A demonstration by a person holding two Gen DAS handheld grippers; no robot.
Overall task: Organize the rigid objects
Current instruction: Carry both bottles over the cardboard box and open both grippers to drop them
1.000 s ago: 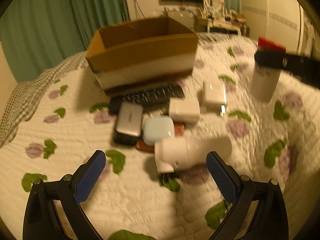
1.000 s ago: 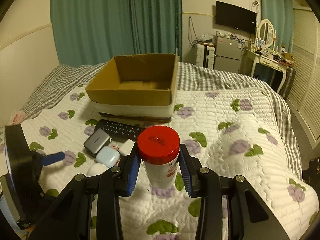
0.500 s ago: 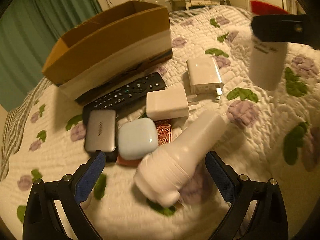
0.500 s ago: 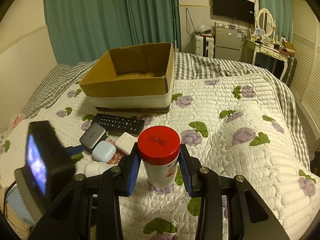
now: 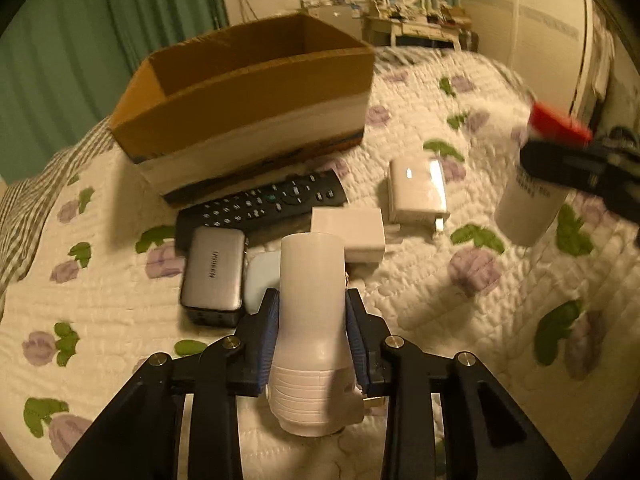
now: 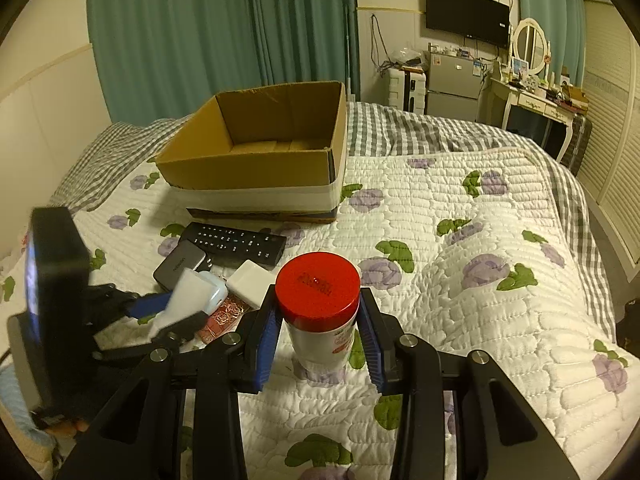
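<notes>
My left gripper (image 5: pixel 312 316) is shut on a white plastic bottle (image 5: pixel 312 320), gripping its body, bottom pointing away. My right gripper (image 6: pixel 320 320) is shut on a white jar with a red lid (image 6: pixel 318 284), held upright above the quilt; the jar also shows in the left wrist view (image 5: pixel 532 204). An open cardboard box (image 5: pixel 248 92) stands on the bed beyond the pile, and it is empty in the right wrist view (image 6: pixel 260 152). Loose items lie before it: a black remote (image 5: pixel 260 204), a grey power bank (image 5: pixel 214 276), a pale blue case (image 5: pixel 260 276), two white chargers (image 5: pixel 418 190).
Everything lies on a flowered white quilt (image 6: pixel 460 280) over a checked sheet. A small red patterned item (image 6: pixel 220 320) lies under the pile. Green curtains (image 6: pixel 220 40), a wall TV, a fridge and a dressing table stand behind the bed.
My left gripper has closed on the white bottle, which lay loose between open fingers before. The right gripper has kept the red-lidded jar and drifted slightly closer to the box.
</notes>
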